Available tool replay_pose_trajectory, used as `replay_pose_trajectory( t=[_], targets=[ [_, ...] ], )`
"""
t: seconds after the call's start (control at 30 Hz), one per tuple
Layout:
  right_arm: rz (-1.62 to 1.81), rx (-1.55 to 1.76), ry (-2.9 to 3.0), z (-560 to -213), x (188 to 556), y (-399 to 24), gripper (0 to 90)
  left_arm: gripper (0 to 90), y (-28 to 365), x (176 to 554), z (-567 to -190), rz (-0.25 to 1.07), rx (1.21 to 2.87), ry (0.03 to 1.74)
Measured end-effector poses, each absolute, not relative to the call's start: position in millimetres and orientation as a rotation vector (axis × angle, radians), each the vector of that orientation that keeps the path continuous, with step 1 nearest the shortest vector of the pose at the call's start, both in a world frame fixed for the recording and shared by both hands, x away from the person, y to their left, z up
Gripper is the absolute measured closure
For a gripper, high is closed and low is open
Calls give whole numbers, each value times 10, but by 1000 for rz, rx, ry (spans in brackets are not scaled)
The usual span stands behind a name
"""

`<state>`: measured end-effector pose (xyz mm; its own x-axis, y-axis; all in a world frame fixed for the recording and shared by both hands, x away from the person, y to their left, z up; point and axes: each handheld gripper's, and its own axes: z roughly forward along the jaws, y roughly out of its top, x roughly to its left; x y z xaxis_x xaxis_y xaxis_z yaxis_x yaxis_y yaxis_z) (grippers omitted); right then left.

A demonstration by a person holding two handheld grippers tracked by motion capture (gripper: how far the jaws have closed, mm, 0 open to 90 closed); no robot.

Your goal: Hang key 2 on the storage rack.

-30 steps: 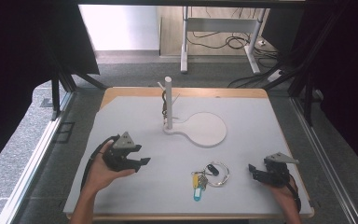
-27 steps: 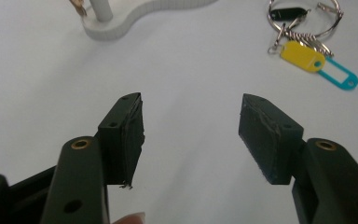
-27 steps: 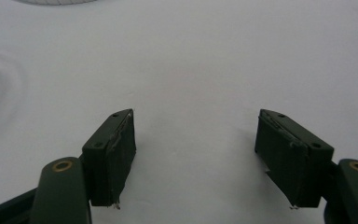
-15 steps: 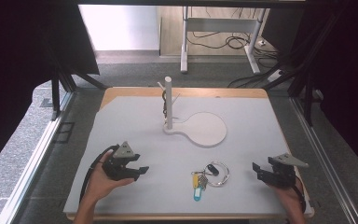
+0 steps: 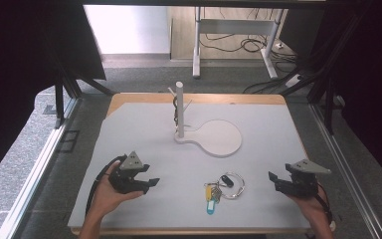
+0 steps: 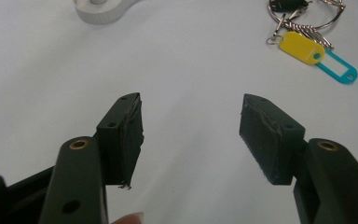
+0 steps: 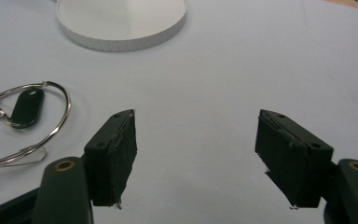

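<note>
Both tongs released and empty: left gripper (image 5: 151, 182) low over the near-left of the mat, right gripper (image 5: 274, 178) near the right edge, jaws spread wide in both gripper views. Between them, on the near middle of the mat, the bunch of keys on a silver metal ring with a black fob, a yellow tag and a teal tag (image 5: 219, 188) — touched by neither, lying flat, well apart from the white peg stand with its round flat base (image 5: 180, 112) farther back.

Likely step in hand: reaching for the keys, probably to hang them on a peg. Best taken by the ring rather than a tag, so the loop stays open for the peg. Right gripper closer to the ring's open arc (image 7: 51, 121); sensible to come in low, one jaw inside the loop, one outside, and pinch on the wire itself. Thin wire on a flat surface — easy to skid away, so a slow closing advised.

Surface: pale grey mat (image 5: 144, 129) on a wooden board, matte and bare elsewhere. Beyond: grey carpet, dark curtains at both sides, a desk frame and loose cables (image 5: 258, 47) at the back.
</note>
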<state>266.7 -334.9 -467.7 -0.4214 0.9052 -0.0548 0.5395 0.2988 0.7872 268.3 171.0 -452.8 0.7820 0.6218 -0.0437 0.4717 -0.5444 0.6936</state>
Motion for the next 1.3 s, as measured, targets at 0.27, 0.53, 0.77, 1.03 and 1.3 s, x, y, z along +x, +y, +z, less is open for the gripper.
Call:
replay_pose_trajectory(
  t=[0.27,0.53,0.77,1.03,1.3],
  targets=[
    [954,1194,2230,-4441,2777,-3166,363,393,1765,2675,-4532,263,2243,805],
    [899,1083,2350,-4305,2878,-2923,405,393,1827,2644,-4504,257,2218,824],
    [846,999,2447,-4183,2951,-2690,442,393,1844,2587,-4484,250,2192,815],
    [663,893,2605,-4292,3049,-2372,488,392,1754,2574,-4487,242,2209,792],
    [552,939,2691,-4427,3176,-2276,536,392,1660,2591,-4551,220,2246,772]
  ],
)
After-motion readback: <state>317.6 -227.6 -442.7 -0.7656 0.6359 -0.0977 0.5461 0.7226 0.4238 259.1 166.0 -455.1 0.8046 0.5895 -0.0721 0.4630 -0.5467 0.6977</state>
